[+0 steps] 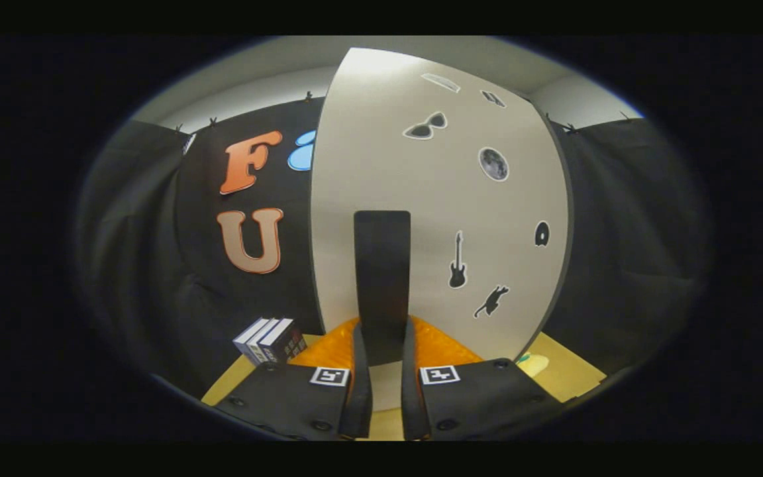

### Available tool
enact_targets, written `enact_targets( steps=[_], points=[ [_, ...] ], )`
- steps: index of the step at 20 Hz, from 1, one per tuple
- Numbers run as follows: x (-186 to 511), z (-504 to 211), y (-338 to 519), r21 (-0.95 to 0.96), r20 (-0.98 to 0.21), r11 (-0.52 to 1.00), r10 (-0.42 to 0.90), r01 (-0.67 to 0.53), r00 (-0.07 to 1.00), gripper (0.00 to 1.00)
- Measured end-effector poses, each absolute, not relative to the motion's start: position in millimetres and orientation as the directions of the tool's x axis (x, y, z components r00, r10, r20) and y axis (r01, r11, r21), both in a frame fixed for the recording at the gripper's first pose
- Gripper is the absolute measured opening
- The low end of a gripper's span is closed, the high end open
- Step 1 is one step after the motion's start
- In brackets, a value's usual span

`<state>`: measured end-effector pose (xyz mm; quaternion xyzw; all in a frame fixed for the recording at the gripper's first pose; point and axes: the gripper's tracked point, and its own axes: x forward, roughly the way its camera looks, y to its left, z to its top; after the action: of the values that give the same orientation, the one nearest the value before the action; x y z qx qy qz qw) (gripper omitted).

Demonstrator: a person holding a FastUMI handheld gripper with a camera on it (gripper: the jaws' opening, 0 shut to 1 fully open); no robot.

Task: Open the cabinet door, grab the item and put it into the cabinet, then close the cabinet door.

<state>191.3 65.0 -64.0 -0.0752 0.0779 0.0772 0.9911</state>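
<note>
The tool (381, 391) is closed around the dark upright handle (382, 278) of the pale cabinet door (421, 199); the handle's lower end sits between the two fingers, and both look pressed against its sides. Whether the door is shut flat or already swung partway I cannot tell, as the fisheye bends its outline and none of the cabinet's inside is visible.

The item to be stored looks to be the small stack of books or boxes (270, 340), dark covers with light spines, standing on the yellow tabletop (573, 374) off to the left of the fingers and near the door's left edge. It is untouched and still outside the cabinet.

By my judgement this is the door step, most likely the opening, since the item has not gone in. The next move calls for a steady pull on the handle along the door's swing, keeping the grip firm so the handle does not slip.

As for writing, the door carries only picture stickers: sunglasses (425, 126), a moon (493, 163), a guitar (457, 261), a cat (491, 301). There is print on the stack's covers, too small to read.
</note>
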Motion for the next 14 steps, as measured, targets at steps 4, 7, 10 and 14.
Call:
enact_targets(
  steps=[4,7,10,14],
  points=[
    [176.6,-61.3,54.2,-0.115,-0.159,0.978,0.153,-0.173,0.975,0.25],
    [168.6,-58.9,47.0,-0.106,-0.151,0.981,0.148,-0.165,0.977,0.25],
    [161.5,-57.2,39.7,-0.097,-0.143,0.984,0.138,-0.153,0.98,0.24],
    [153.0,-54.5,29.1,-0.077,-0.139,0.987,0.128,-0.14,0.982,0.21]
  ],
)
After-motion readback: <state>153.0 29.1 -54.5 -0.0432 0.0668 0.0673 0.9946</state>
